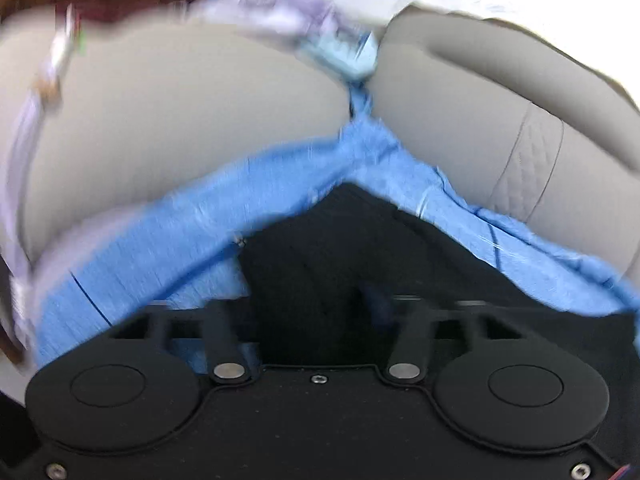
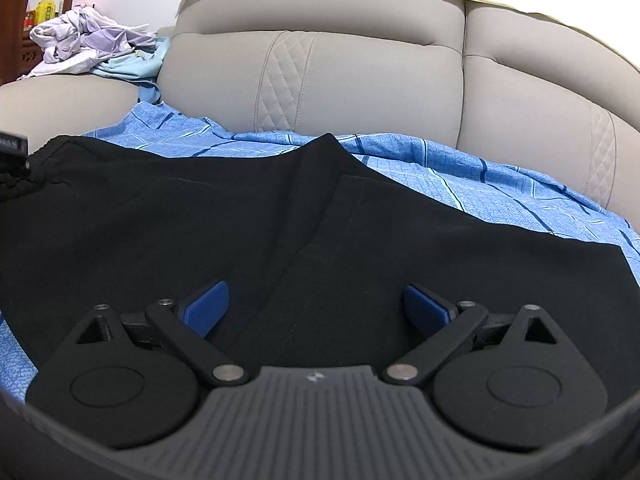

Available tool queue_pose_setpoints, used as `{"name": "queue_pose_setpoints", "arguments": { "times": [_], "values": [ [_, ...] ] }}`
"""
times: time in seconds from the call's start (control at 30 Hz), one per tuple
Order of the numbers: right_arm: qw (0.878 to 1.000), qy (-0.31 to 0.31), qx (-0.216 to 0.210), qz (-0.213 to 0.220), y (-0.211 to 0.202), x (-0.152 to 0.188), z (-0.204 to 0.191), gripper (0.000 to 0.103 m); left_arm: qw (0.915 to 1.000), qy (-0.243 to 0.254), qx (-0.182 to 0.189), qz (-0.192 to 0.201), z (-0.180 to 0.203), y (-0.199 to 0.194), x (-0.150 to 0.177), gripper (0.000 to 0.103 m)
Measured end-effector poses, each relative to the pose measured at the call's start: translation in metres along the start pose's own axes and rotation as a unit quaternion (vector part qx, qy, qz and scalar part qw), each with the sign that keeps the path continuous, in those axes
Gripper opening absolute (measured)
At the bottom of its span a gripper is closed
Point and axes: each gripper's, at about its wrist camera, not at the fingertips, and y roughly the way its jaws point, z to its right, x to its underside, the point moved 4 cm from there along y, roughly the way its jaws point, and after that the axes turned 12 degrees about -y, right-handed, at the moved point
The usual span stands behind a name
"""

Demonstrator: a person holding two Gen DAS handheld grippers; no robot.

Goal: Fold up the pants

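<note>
Black pants (image 2: 200, 220) lie spread on a blue patterned sheet (image 2: 460, 172) on a beige sofa. My right gripper (image 2: 316, 308) is open just above the pants, its blue fingers (image 2: 208, 304) wide apart and empty. In the blurred left wrist view the pants (image 1: 340, 240) fill the space in front of my left gripper (image 1: 320, 304). Its fingers are hidden in the dark cloth, so I cannot tell whether they are open or shut. The left gripper's body shows at the left edge of the right wrist view (image 2: 12, 148), by the waistband.
The sofa backrest (image 2: 360, 60) rises behind the sheet. A pile of pale purple and light blue clothes (image 2: 88, 40) lies on the sofa arm at the far left. A yellow bottle (image 2: 45, 8) stands behind it.
</note>
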Motion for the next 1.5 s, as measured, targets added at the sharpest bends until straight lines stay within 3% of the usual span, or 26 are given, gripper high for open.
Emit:
{"name": "queue_pose_setpoints", "arguments": {
  "times": [0.13,0.23,0.27,0.43,0.5,0.6,0.7,0.87,0.9,0.93,1.03,1.13,1.27,1.33,1.4,1.43,1.5],
  "values": [
    [1.0,-0.001,-0.004,-0.002,0.0,-0.001,0.001,0.101,0.9886,0.13,0.002,0.076,0.029,-0.024,0.019,0.024],
    [1.0,-0.001,-0.005,-0.003,0.001,-0.001,0.003,0.101,0.9728,0.21,0.001,0.098,0.049,-0.03,0.033,0.031],
    [1.0,-0.001,-0.006,-0.003,0.001,-0.001,0.003,0.101,0.9715,0.218,0.001,0.094,0.052,-0.029,0.035,0.034],
    [1.0,0.0,-0.005,-0.006,0.002,-0.002,0.002,0.101,0.984,0.163,-0.038,0.062,0.04,-0.015,0.028,0.057],
    [1.0,-0.001,-0.005,-0.006,0.002,-0.002,0.002,0.101,0.9893,0.129,-0.056,0.039,0.026,-0.008,0.025,0.06],
    [1.0,0.0,-0.006,-0.004,0.002,-0.001,0.002,0.102,0.9993,0.033,-0.02,-0.005,0.003,-0.004,0.017,0.059],
    [1.0,0.0,-0.007,-0.003,0.002,-0.001,0.002,0.102,0.9987,-0.039,0.012,-0.03,-0.013,0.0,0.007,0.055],
    [1.0,0.001,-0.009,-0.003,0.002,0.0,0.003,0.102,0.9889,-0.132,0.056,-0.039,-0.034,0.01,-0.005,0.058],
    [1.0,0.001,-0.01,-0.003,0.002,0.0,0.003,0.102,0.9881,-0.138,0.056,-0.038,-0.037,0.012,-0.008,0.055],
    [1.0,0.001,-0.01,-0.003,0.002,-0.001,0.003,0.101,0.9887,-0.137,0.048,-0.037,-0.038,0.013,-0.01,0.043],
    [1.0,0.0,-0.016,-0.005,0.002,-0.002,0.004,0.101,0.9931,-0.109,0.031,-0.031,-0.03,0.01,-0.014,0.021],
    [1.0,-0.001,-0.026,-0.014,-0.001,-0.006,0.007,0.098,0.9975,-0.063,0.033,-0.006,-0.01,-0.003,-0.023,0.015],
    [0.999,0.025,-0.038,-0.015,-0.012,-0.01,0.021,0.093,0.9961,-0.01,0.085,0.021,0.031,-0.037,-0.034,0.014],
    [0.998,0.048,-0.049,-0.015,-0.021,-0.01,0.035,0.085,0.991,0.019,0.129,0.031,0.059,-0.054,-0.035,0.014],
    [0.996,0.074,-0.051,-0.018,-0.031,-0.008,0.053,0.069,0.9813,0.048,0.185,0.026,0.095,-0.072,-0.031,0.014],
    [0.995,0.087,-0.048,-0.019,-0.036,-0.007,0.064,0.066,0.9744,0.062,0.215,0.02,0.115,-0.081,-0.027,0.014],
    [0.992,0.12,-0.032,-0.018,-0.049,0.0,0.091,0.05,0.9531,0.097,0.287,0.003,0.161,-0.101,-0.011,0.014]
  ]
}}
